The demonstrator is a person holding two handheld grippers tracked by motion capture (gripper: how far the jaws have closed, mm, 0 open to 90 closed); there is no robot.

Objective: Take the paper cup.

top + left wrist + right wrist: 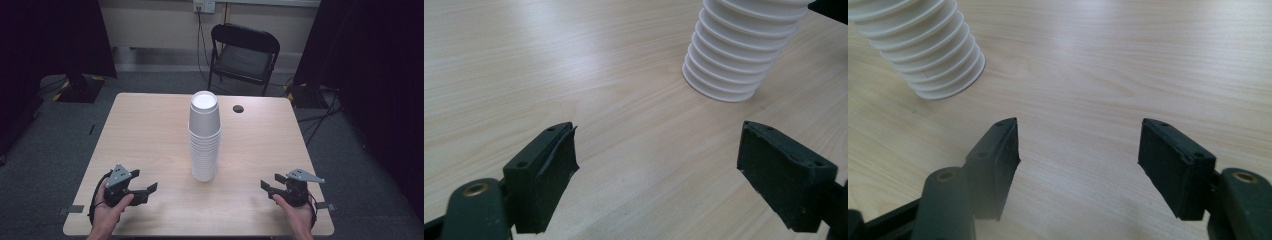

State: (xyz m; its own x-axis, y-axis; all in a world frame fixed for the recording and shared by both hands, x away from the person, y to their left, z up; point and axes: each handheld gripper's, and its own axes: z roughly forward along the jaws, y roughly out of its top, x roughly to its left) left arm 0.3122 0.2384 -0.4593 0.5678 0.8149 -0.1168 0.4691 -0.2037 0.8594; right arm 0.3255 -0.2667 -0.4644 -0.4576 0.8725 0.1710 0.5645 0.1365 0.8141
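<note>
Stacked white cups [204, 137] — upright, mid-table [145, 130]

Wooden table [150, 135]; black folding chair [243, 55] behind; wall socket [204, 5].

The cup stack [740, 50] is cut off by the top edge in the left gripper view, so its upper cups go unseen; the right gripper view crops the stack at its top-left corner. In the high view, both forearms leave the bottom edge, and the small dark spot [238, 108] on the tabletop [150, 130] is too small to identify
</note>
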